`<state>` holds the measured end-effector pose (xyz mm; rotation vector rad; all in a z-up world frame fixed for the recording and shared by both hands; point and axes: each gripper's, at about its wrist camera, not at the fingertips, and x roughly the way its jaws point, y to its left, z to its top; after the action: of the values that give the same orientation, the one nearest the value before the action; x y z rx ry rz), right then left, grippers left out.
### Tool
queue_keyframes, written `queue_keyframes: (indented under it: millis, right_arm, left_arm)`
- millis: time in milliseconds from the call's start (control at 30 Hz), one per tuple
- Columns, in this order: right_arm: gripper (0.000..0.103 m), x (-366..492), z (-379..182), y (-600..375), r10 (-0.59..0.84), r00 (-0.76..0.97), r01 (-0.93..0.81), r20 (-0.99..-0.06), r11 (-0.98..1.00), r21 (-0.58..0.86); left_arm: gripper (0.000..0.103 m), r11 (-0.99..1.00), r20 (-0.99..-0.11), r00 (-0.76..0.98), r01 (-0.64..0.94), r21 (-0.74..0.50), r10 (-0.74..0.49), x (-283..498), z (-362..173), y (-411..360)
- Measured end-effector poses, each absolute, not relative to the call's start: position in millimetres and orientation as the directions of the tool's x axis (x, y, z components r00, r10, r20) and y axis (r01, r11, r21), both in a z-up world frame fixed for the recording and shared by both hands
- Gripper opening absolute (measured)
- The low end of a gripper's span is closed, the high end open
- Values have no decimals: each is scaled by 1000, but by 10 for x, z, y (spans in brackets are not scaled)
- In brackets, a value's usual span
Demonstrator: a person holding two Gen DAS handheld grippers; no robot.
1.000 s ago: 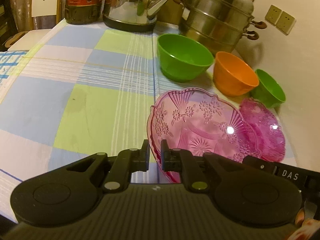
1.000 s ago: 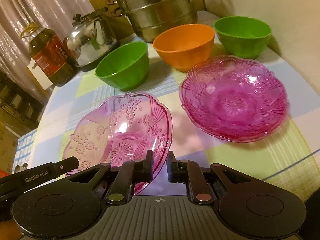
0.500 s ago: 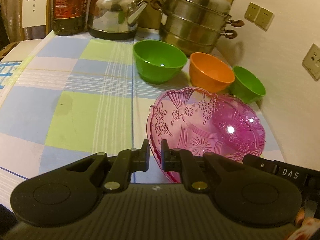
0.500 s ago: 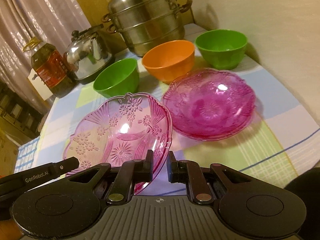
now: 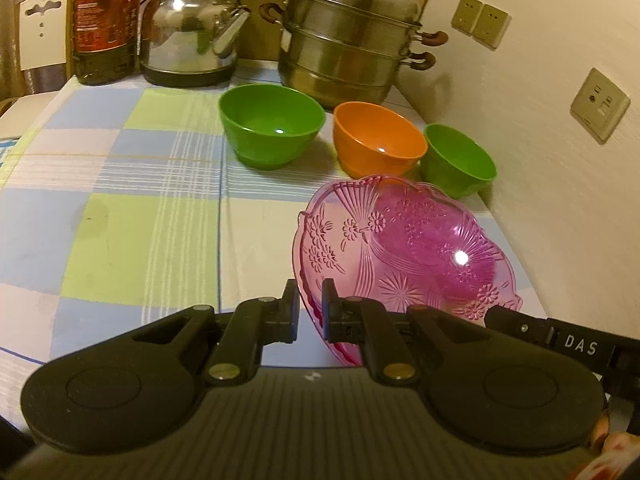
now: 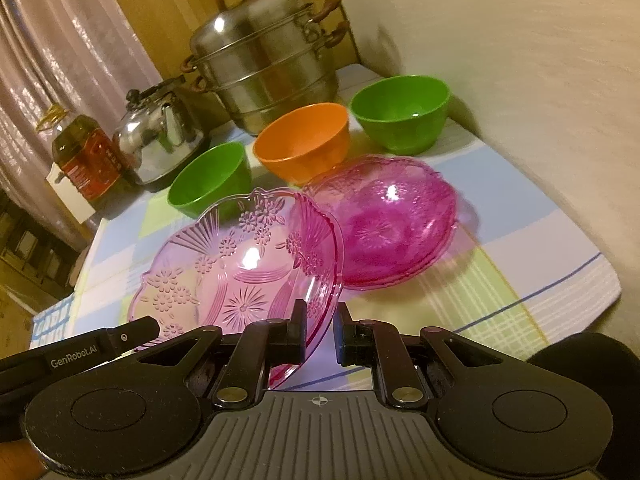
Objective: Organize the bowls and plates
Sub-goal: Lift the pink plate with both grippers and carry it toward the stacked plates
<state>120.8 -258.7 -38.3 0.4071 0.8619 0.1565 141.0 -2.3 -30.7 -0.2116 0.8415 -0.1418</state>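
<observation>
A pink glass plate [image 5: 404,252] with flower patterns is held up off the table by both grippers, one on each side of its rim. My left gripper [image 5: 311,304] is shut on its near-left rim. My right gripper [image 6: 320,330] is shut on its near-right rim [image 6: 320,308]; the plate [image 6: 240,276] tilts. A second stack of pink glass plates [image 6: 392,224] lies on the table just beyond and to the right, partly under the held plate. Behind stand a green bowl [image 5: 272,124], an orange bowl [image 5: 378,142] and another green bowl [image 5: 458,160].
A steel steamer pot [image 5: 352,36], a kettle [image 5: 192,44] and an oil bottle [image 5: 106,20] stand at the back of the checked tablecloth [image 5: 120,200]. A wall with sockets [image 5: 600,104] runs along the right. The table edge is near on the right [image 6: 580,280].
Both grippers have lifted the held pink plate and carried it toward the other pink plates. It now partly overlaps them, and both cameras sit higher above the table.
</observation>
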Motion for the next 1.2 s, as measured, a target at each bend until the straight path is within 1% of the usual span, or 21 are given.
queue_keyframes:
  millis: [633, 1200]
  right_arm:
    - [13, 1348, -431, -3158, 223, 665, 146, -713, 897, 417]
    - [13, 1634, -584, -3347, 191, 660, 190, -726, 893, 408]
  left_arm:
    - [10, 961, -730, 625, 148, -235, -275, 1774, -360, -629]
    - [10, 959, -740, 609, 173, -226, -284, 2094, -496, -869]
